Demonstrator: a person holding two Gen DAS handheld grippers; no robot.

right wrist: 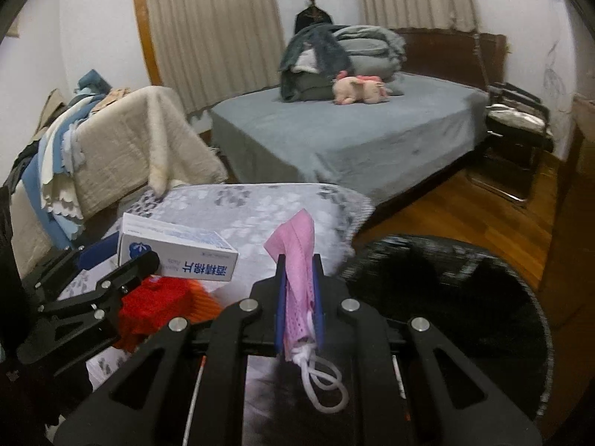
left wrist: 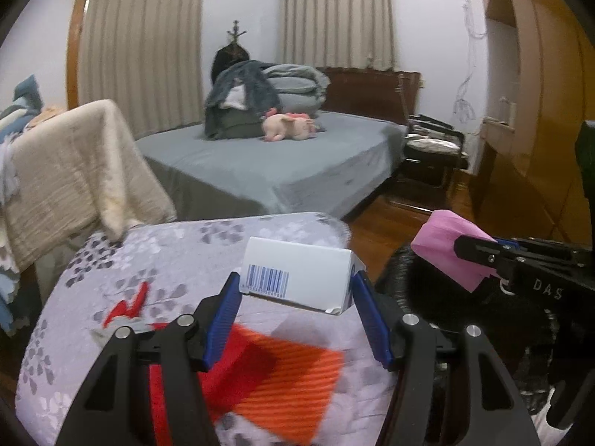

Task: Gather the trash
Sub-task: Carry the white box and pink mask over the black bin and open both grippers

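Left gripper (left wrist: pixel 295 290) clamps the white barcoded box (left wrist: pixel 297 278) at centre frame, above the floral bedspread (left wrist: pixel 111 260). Right gripper (right wrist: pixel 299 282) pinches a pink face mask (right wrist: pixel 297 252) tight, lower centre.

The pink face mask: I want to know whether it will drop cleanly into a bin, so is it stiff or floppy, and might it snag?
The pink face mask is probably floppy: it folds flat between the shut jaws of the right gripper. It looks light, thin mesh. Its white ear loops dangle loose, so they might catch.
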